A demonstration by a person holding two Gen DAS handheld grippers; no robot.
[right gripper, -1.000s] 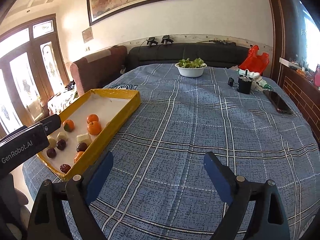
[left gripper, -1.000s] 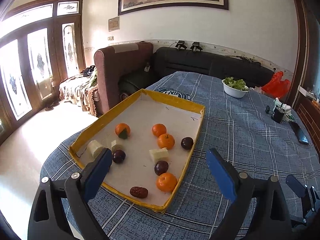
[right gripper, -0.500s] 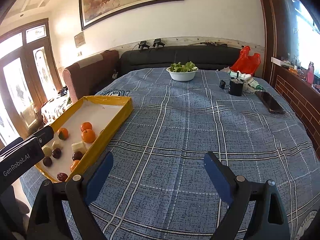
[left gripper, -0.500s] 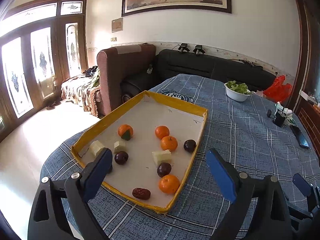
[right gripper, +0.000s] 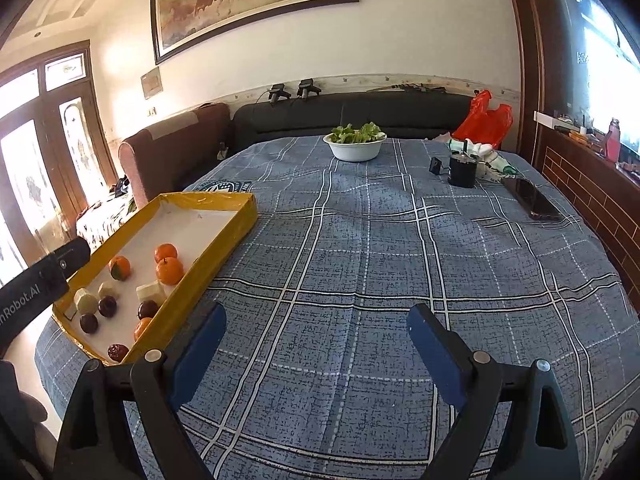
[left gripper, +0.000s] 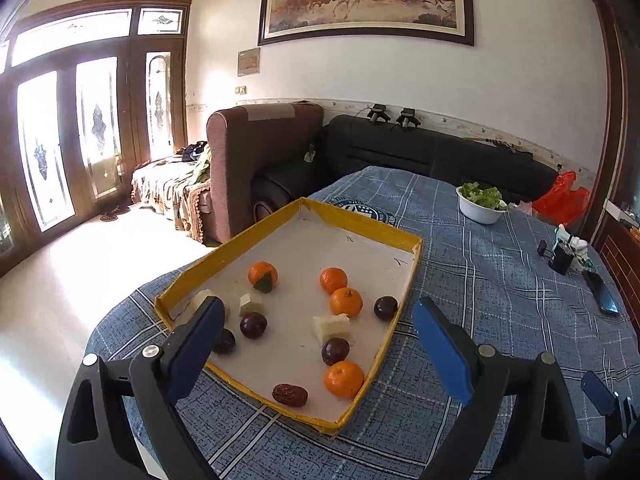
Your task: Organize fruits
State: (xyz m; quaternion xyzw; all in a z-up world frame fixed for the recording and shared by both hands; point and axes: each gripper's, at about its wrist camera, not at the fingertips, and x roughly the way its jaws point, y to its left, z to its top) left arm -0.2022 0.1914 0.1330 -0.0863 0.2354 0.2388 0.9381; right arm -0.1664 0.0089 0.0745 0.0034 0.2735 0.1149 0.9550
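Left wrist view: the left gripper (left gripper: 316,344) hangs with blue jaws spread wide, empty, above the near edge of the yellow-rimmed cardboard tray (left gripper: 400,236). Inside the tray lie round orange tangerines (left gripper: 346,302), dark purple plums (left gripper: 335,351), pale cut cubes (left gripper: 331,326) and a wrinkled red date (left gripper: 290,395).

Right wrist view: the right gripper (right gripper: 316,348), jaws apart and empty, hovers over the blue plaid tablecloth (right gripper: 380,264), right of the tray.

The right tool (right gripper: 316,344) hangs wide open over the counter with the blue checked cloth (right gripper: 380,264), holding nothing. Far left sits a yellow cardboard tray (right gripper: 224,236) with small oranges (right gripper: 169,271), dark plums (right gripper: 107,306) and pale cubes inside. A white bowl of green leaves (right gripper: 354,145) stands at the far edge
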